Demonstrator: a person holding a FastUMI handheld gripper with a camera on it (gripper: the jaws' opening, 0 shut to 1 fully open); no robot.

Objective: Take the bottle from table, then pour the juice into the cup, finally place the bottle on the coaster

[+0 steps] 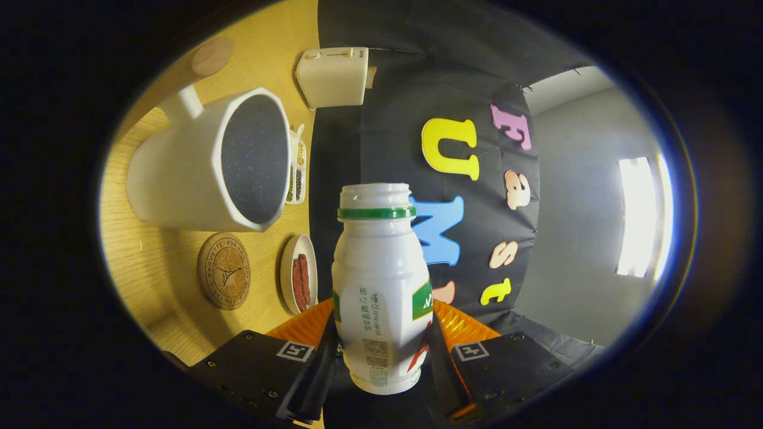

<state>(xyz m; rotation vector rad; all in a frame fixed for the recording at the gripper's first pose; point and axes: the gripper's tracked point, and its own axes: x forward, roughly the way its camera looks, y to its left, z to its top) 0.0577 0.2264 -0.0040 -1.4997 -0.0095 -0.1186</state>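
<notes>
The uncapped white drink bottle [381, 292] sits clamped between the gripper [381, 357] fingers, tipped sideways towards the big white cup [202, 167] but well short of its mouth; tilting further from here would likely spill juice onto the wooden table [149, 268]. The cork coaster [224, 271] lies below the cup (its ringed lettering, like the bottle's label print, is too small to read).

We see a light wooden table [155, 262] with several things resting on it. A large white cup [208, 167] with a dark speckled inside sits nearest the middle, a round cork coaster [224, 270] just beside it, and next to the coaster a small white dish [298, 274] holding red strips. Behind the cup stands a clear divided box [297, 170] of small grains, and farther along the table's edge a cream toaster [332, 76] meets the booth wall.
</notes>
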